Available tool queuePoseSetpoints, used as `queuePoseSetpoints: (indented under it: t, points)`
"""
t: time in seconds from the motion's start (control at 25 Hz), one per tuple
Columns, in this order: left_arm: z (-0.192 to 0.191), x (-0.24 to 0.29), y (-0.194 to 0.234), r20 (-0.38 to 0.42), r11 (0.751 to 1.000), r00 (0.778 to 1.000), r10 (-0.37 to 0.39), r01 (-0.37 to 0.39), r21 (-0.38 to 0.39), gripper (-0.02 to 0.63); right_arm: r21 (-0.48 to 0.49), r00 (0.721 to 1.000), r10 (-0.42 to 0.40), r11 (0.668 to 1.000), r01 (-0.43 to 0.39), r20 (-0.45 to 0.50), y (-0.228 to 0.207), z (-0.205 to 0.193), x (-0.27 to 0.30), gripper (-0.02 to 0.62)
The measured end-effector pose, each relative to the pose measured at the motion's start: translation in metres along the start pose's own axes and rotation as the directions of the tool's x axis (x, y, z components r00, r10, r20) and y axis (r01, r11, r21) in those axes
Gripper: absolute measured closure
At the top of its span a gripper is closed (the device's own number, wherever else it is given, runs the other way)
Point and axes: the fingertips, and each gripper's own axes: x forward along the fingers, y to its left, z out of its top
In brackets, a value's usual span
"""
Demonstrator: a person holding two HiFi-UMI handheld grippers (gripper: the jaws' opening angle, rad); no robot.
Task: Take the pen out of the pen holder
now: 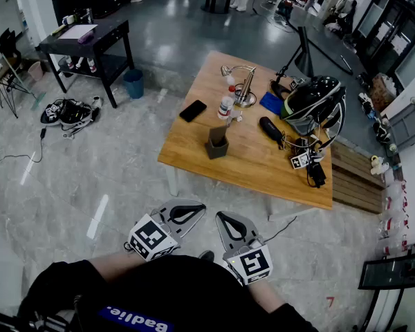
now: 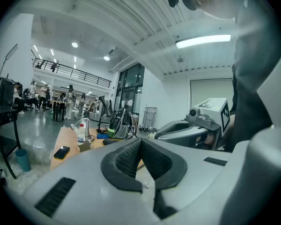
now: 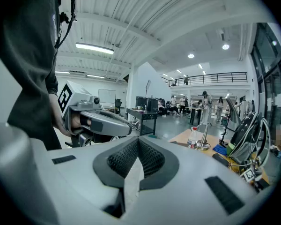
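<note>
- The wooden tabletop [image 1: 256, 164] stands well apart from the person, across open floor.
- The left hand-held gripper [image 1: 196, 210] is clenched, its pads together with nothing between them. It is held near the body and touches nothing.
- The right hand-held gripper [image 1: 223, 219], just beside it, is likewise clenched and empty.
- The dark pen holder [image 1: 218, 142] stands upright near the tabletop's near edge; the pen in it is too small to make out.

Table [image 1: 263, 168]: wood top, warm matt grain.
Pen holder [image 1: 218, 144]: dark, matt.
Phone [image 1: 193, 111], at the table's left edge: glossy black.
Floor [image 1: 69, 185]: grey, polished, stone-look.
Left gripper [image 2: 141, 142]: smooth matt grey plastic shell; pads [image 2: 124, 161] black, finely gridded.
</note>
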Motion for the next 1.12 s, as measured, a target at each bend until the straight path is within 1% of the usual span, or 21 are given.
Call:
queuePoseSetpoints:
  t: [0.08, 0.28, 0.44, 0.56, 0.76, 0.84, 1.0, 1.12]
  points:
    - [-0.001, 0.0, 0.0, 0.001, 1.0, 1.0, 0.001, -0.001, 0.002, 0.597, 0.022, 1.0, -0.004, 1.0, 0.004, -0.005, 0.001, 0.0, 0.0, 0.595]
    - [0.0, 0.002, 0.0, 0.001, 1.0, 1.0, -0.001, 0.001, 0.008, 0.597, 0.0, 1.0, 0.005, 1.0, -0.005, 0.001, 0.002, -0.002, 0.001, 0.595]
    - [-0.002, 0.005, -0.001, -0.006, 1.0, 1.0, -0.001, 0.001, 0.008, 0.597, 0.025, 1.0, 0.009, 1.0, -0.009, 0.01, 0.0, -0.004, 0.0, 0.595]
    - [-0.003, 0.008, 0.0, -0.011, 1.0, 1.0, 0.007, -0.007, 0.013, 0.597, 0.031, 0.999, 0.029, 0.999, -0.03, 0.026, -0.001, -0.005, 0.0, 0.595]
    - [-0.003, 0.019, 0.001, -0.022, 0.999, 1.0, 0.022, -0.021, 0.025, 0.597, 0.015, 0.998, 0.065, 0.998, -0.065, 0.012, -0.009, -0.011, 0.002, 0.595]
    - [-0.002, 0.026, 0.001, -0.028, 0.999, 0.999, 0.032, -0.031, 0.031, 0.597, 0.023, 0.997, 0.078, 0.997, -0.078, 0.005, -0.015, -0.014, 0.003, 0.595]
    - [-0.001, 0.038, 0.004, -0.034, 0.996, 0.997, 0.074, -0.073, 0.053, 0.597, -0.025, 0.994, 0.112, 0.993, -0.112, -0.01, -0.034, -0.021, 0.005, 0.595]
    - [0.003, 0.045, 0.01, -0.027, 0.992, 0.992, 0.12, -0.119, 0.038, 0.597, -0.03, 0.991, 0.134, 0.991, -0.134, -0.013, -0.048, -0.025, 0.007, 0.595]
